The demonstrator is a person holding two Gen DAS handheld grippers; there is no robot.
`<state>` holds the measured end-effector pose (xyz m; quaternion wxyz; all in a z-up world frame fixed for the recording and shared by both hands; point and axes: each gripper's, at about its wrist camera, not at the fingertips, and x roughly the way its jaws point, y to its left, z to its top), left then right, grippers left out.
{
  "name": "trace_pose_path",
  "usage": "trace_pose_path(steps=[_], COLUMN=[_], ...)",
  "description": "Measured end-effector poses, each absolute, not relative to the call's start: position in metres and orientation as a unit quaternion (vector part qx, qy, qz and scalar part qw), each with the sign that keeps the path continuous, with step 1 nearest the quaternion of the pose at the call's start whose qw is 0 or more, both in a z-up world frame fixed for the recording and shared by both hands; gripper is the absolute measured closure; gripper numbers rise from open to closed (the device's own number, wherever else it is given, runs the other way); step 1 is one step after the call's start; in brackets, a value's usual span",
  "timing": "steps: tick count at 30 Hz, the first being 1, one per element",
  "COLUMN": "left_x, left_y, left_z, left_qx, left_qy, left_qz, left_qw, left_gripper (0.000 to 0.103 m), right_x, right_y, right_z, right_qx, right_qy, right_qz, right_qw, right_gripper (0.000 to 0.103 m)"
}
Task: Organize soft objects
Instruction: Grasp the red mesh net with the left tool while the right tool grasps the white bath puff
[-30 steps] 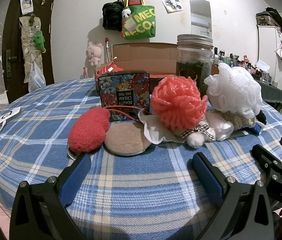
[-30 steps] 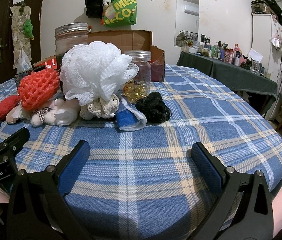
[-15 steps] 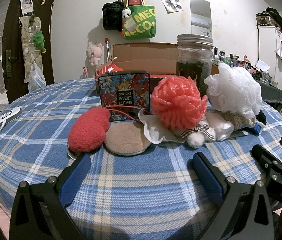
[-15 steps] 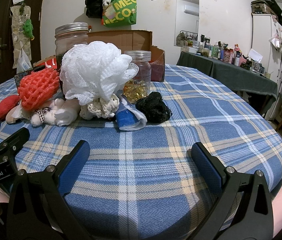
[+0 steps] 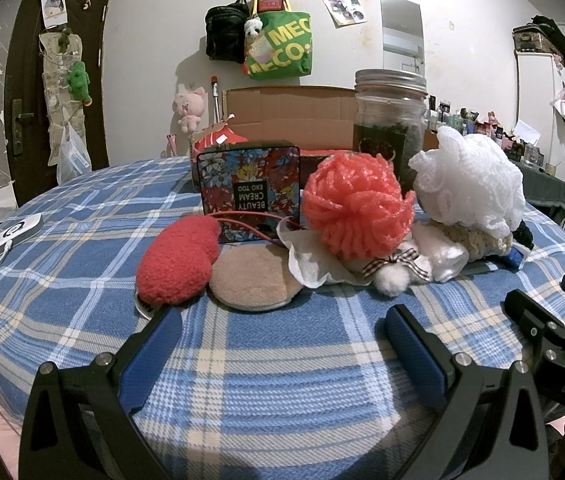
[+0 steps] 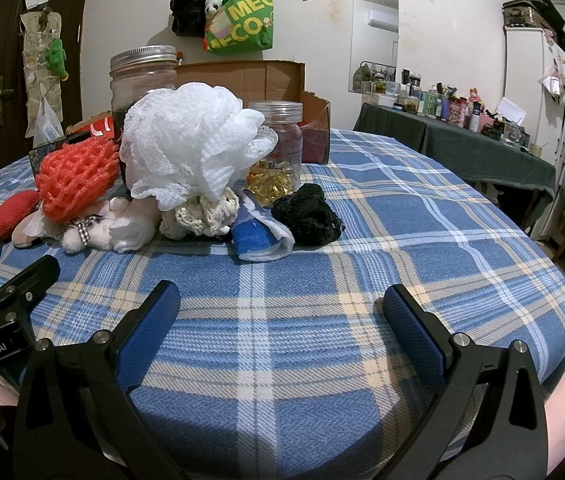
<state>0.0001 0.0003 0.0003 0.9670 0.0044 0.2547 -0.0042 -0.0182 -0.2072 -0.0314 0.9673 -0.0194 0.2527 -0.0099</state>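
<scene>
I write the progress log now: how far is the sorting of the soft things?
Done: nothing visibly. In hand: nothing; the left tool and right tool are open above the blue plaid cloth. Left: red fuzzy pad, coral mesh sponge and white mesh sponge remain piled.

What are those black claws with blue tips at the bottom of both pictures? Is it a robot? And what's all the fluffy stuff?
No robot: a person holds two grabbing tools, one in each hand. Each tool carries a camera looking out along its two fingers, so each picture shows its own tool at the bottom. One picture is from the left gripper, the other from the right gripper. Both are open and hold nothing. Ahead, on a blue checked cloth, lie soft things: a red pouf, a tan pad, an orange mesh ball, a white mesh ball and a black scrunchie. Behind them stand two jars and a cardboard box.
</scene>
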Motion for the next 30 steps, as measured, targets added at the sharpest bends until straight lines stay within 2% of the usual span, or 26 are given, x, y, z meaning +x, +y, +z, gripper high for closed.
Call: trace_pose_path(steps=[5,12,21,30], left_x=[-0.002,-0.009,0.019,0.05], left_y=[0.001,0.006,0.002,-0.003], left_z=[0.012,0.046,0.07,0.072], left_qx=[0.01,0.015,0.022,0.03], left_qy=[0.259,0.227,0.241,0.271], left_qz=[-0.017,-0.041,-0.092,-0.121], left_qw=[0.966,0.973,0.966,0.954], left_gripper=[0.0,0.0,0.0,0.0], right_x=[-0.017,-0.021,-0.003,0.04], right_y=[-0.207,-0.218,-0.217,-0.213], right_z=[-0.031,-0.006,0.034,0.046], right_qx=[-0.017,-0.01,0.005,0.024], right_qy=[0.261,0.246,0.22,0.252], right_qz=[0.0,0.011,0.057,0.122], right_qw=[0.965,0.969,0.974,0.96], right_gripper=[0.0,0.0,0.0,0.0])
